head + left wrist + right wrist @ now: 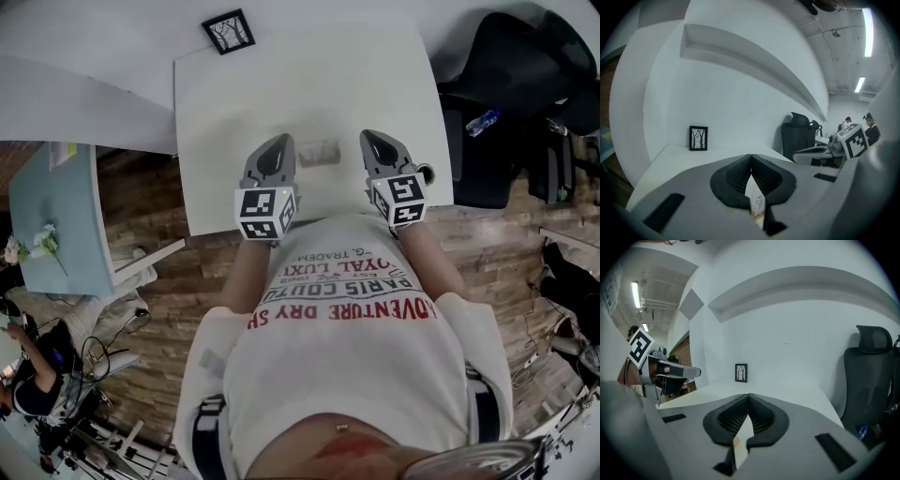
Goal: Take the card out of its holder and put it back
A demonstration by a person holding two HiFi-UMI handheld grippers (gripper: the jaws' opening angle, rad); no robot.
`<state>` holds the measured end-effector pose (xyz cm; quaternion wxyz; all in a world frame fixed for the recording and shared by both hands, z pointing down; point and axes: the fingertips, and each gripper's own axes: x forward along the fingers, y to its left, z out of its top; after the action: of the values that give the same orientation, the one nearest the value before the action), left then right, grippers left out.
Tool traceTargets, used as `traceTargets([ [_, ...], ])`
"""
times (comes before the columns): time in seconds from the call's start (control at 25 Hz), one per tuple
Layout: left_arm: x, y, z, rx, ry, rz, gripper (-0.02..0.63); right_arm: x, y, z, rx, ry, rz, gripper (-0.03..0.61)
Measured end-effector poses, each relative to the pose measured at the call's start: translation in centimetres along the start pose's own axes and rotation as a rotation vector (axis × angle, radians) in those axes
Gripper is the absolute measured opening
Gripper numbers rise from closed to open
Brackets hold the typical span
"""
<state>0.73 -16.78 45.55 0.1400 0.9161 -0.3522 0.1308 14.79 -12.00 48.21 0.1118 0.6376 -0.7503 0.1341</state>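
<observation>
A small pale card in its holder (pixel 319 152) stands on the white table (pixel 309 80) near the front edge, between my two grippers and apart from both. My left gripper (pixel 278 142) is just left of it and my right gripper (pixel 371 138) just right of it. Both point away from the person. In the left gripper view the jaw tips (pixel 751 161) meet; below them a slice of white printed card (pixel 756 200) shows through the gap. In the right gripper view the tips (pixel 749 401) also meet, above a white sliver with a tan edge (pixel 742 442). Nothing sits between either pair of tips.
A small black picture frame (pixel 228 31) stands at the table's far left corner against the white wall. A black office chair (pixel 525 70) is off the table's right side. A light blue table (pixel 52 220) stands to the left, over wood flooring.
</observation>
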Motion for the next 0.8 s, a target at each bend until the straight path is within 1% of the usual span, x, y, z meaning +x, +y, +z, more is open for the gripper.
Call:
traceTargets([
  [0.48, -0.69, 0.73, -0.22, -0.014, -0.004, 0.030, 0.025, 0.17, 0.46, 0.33, -0.004, -0.003, 0.012, 0.025],
  [0.8, -0.28, 0.54, -0.27, -0.014, -0.004, 0.032, 0.025, 0.50, 0.16, -0.04, 0.006, 0.000, 0.019, 0.025],
])
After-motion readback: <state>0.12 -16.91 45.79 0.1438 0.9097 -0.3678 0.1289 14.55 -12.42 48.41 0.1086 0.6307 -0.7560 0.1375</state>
